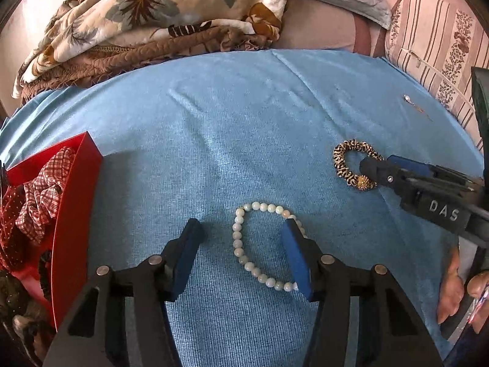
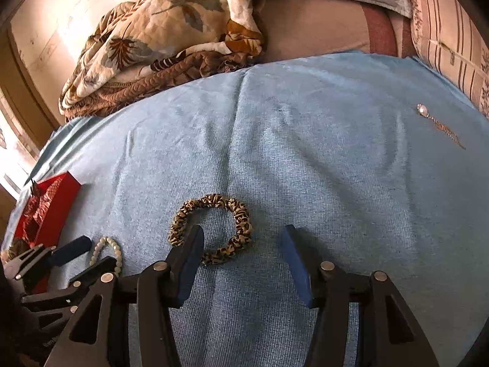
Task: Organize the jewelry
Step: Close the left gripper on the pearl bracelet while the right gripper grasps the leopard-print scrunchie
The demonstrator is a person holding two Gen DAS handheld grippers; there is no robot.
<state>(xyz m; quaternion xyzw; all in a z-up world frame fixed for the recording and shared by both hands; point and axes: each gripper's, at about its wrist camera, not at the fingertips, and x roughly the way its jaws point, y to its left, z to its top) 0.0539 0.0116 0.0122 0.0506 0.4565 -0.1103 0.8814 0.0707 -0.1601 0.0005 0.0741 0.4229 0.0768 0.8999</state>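
We hang our left gripper open over the pearl bracelet on the blue cloth, one side of its loop between the pads, nothing pinched. Our right gripper gapes over the leopard scrunchie; the red box sits far left.

Matt blue cloth, glossy bead bracelet

My right gripper hangs with jaws apart over the blue terry cloth; its left finger overlaps the leopard-print fabric scrunchie. The white bead bracelet lies beside my left gripper, near the red open box.
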